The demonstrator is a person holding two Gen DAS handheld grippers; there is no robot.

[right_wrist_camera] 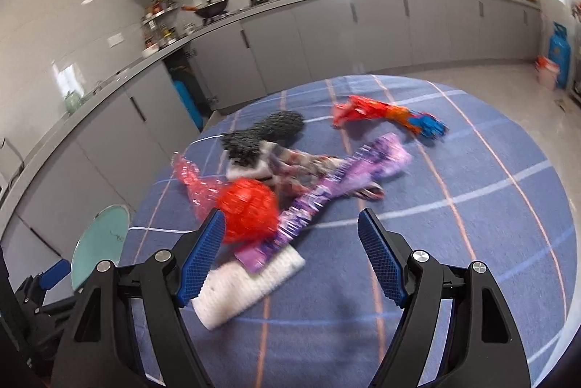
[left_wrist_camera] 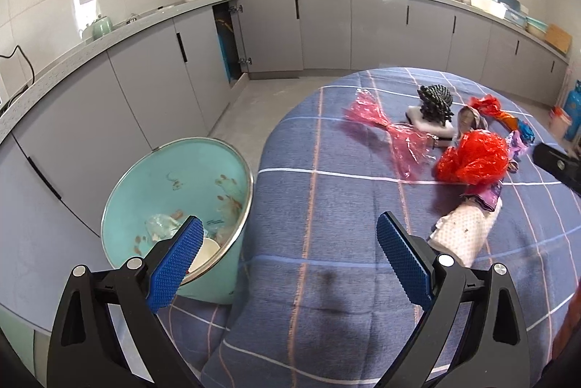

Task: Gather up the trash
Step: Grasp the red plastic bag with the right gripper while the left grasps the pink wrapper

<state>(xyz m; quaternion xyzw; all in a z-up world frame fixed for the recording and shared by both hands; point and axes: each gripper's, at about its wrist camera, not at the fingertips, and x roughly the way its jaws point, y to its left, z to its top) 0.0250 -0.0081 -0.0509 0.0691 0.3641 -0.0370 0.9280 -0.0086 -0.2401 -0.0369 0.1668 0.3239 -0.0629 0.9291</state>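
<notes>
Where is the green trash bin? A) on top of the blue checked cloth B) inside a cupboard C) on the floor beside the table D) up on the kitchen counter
C: the green trash bin stands on the floor, close against the edge of the cloth-covered table.

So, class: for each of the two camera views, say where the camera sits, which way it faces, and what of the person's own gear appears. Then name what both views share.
Left wrist: sits on the left gripper, looking forward and down over the table edge at the teal bin; its own open fingers show, plus the right gripper's tip at the right edge.
Right wrist: sits on the right gripper, facing the trash pile; open fingers show.
Shared: red plastic ball, white paper towel, bin, blue checked tablecloth.
</notes>
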